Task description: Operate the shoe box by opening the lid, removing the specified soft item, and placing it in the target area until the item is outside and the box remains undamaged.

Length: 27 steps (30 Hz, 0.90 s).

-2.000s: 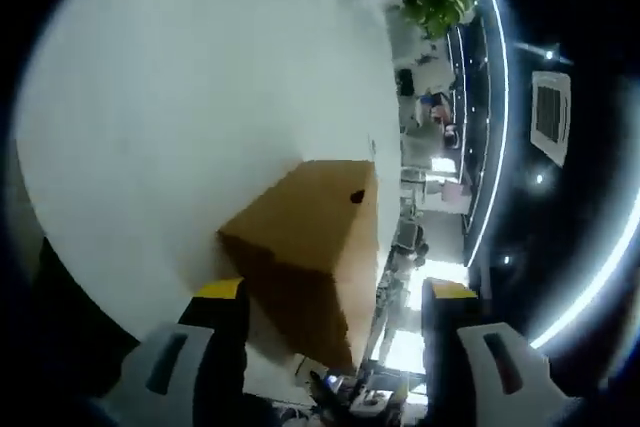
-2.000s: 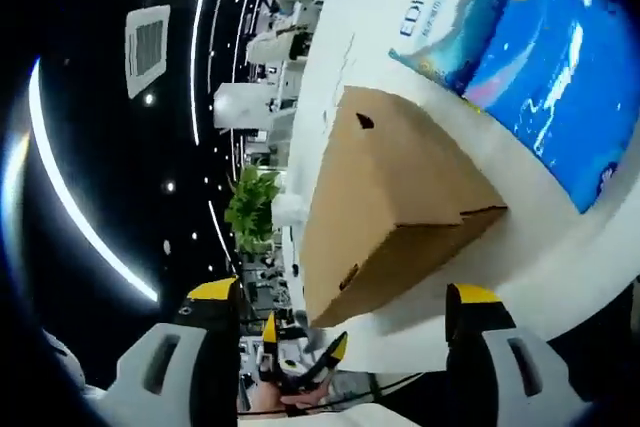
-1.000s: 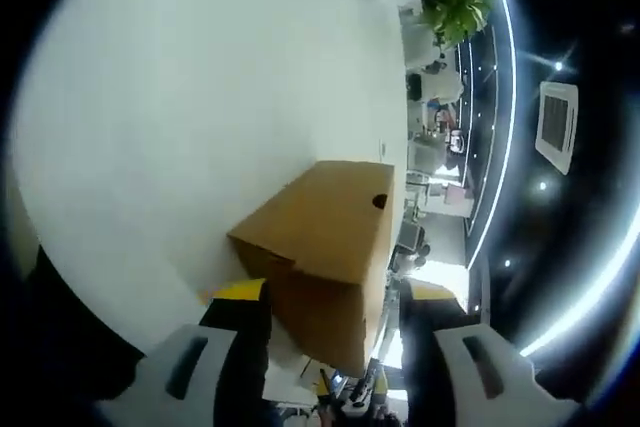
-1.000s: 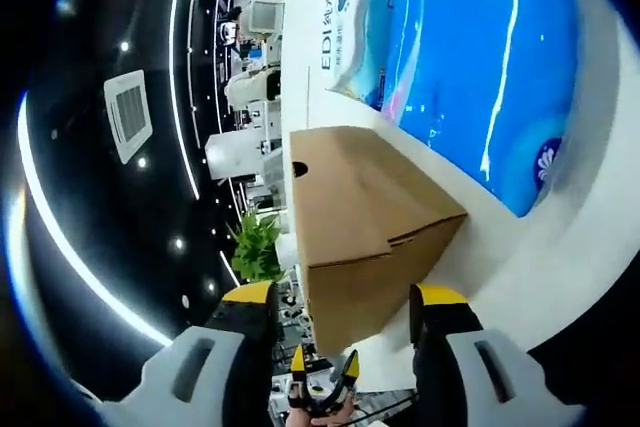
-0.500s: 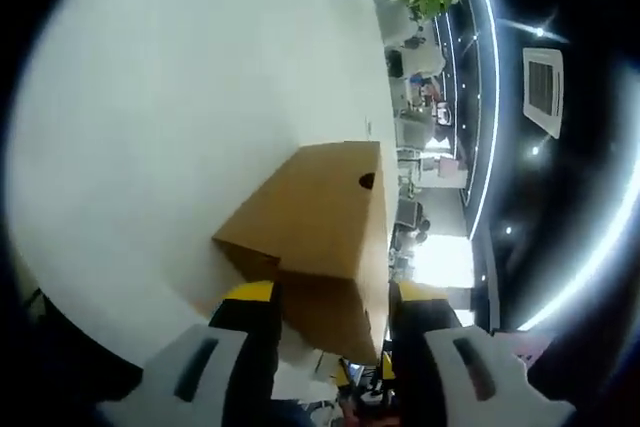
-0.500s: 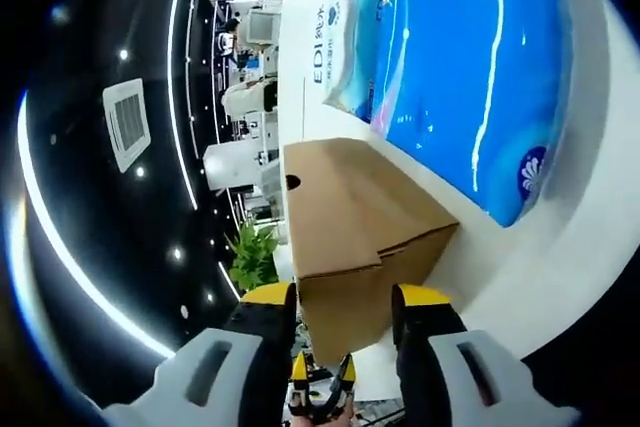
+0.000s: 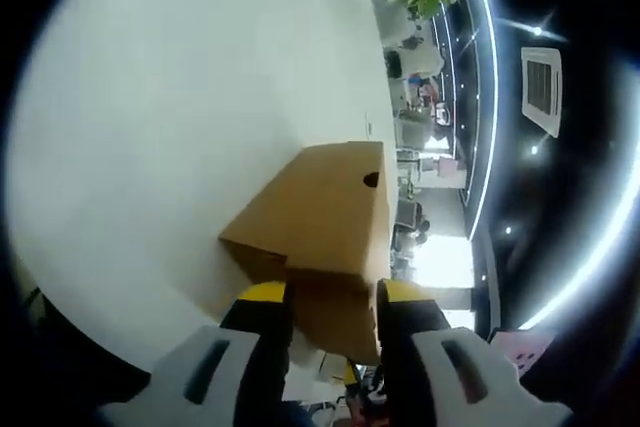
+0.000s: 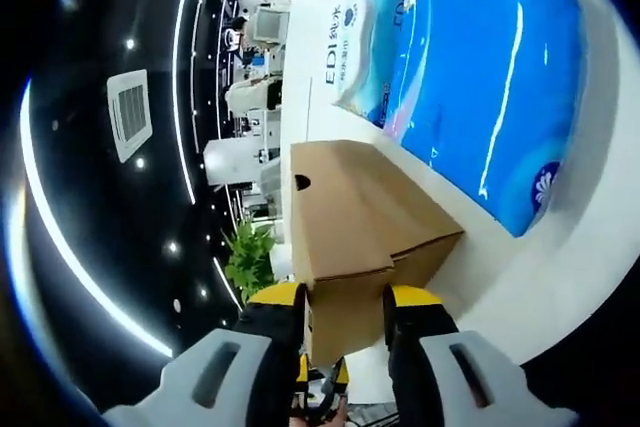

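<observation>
Since half a second ago, both pairs of jaws have drawn closer together on opposite ends of the cardboard box. Left gripper [image 7: 328, 299]: yellow-tipped jaws clamped on the near end of the box [image 7: 320, 222], one jaw on each side of the end panel; the box's lower edge runs down between them. Right gripper [image 8: 345, 299]: yellow-tipped jaws likewise clenched on the opposite end of the box [image 8: 360, 222], where the lid's side flap overlaps the end panel. The box lies closed on the white table [image 7: 180, 97], with a small round hole [image 7: 371, 180] near the top of one long side; the same kind of hole [image 8: 301, 183] shows on the side facing the right gripper view. In the left gripper view, the table surface beyond and beside the box is bare, giving open room out to the table's far edge. In the right gripper view, a large blue plastic-wrapped pack [image 8: 490, 77] lies on the table just beside one long side of the box, its near edge close along the box's base; room on that side is tight. Past the table edge stand a green plant [image 8: 250, 252], desks and office equipment under a dark ceiling with curved light strips [image 8: 190, 67] and a square vent [image 8: 132, 112].
</observation>
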Each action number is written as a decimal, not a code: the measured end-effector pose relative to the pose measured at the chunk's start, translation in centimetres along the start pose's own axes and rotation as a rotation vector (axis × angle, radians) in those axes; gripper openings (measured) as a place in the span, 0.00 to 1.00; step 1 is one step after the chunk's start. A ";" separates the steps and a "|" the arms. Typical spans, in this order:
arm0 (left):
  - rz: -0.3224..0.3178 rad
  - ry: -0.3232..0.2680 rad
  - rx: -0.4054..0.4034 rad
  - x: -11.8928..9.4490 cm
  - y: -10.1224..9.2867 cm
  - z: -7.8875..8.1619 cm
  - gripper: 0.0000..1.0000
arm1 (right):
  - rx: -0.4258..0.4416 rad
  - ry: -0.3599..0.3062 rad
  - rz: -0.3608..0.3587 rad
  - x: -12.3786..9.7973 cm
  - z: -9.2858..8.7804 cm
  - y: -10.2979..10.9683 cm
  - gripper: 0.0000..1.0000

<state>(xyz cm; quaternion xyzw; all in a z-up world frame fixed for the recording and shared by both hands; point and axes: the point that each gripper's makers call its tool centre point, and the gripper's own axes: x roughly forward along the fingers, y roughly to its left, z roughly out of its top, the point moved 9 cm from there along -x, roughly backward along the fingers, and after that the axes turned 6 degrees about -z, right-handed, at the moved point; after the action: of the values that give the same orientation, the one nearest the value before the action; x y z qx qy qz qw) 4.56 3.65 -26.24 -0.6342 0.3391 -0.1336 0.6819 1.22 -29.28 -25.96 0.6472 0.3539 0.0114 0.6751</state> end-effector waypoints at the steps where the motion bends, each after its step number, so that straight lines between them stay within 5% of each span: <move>1: 0.005 0.004 0.009 0.0 0.1 0.0 0.33 | -0.005 -0.001 -0.004 0.0 0.0 -0.1 0.31; 27: 0.068 0.025 0.105 0.1 0.6 0.3 0.33 | -0.112 -0.017 -0.078 0.3 0.4 -0.7 0.31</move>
<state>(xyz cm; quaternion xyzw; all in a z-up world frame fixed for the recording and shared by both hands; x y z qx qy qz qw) 4.71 3.94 -26.82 -0.5838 0.3613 -0.1359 0.7142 1.34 -29.57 -26.79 0.5944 0.3719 -0.0005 0.7130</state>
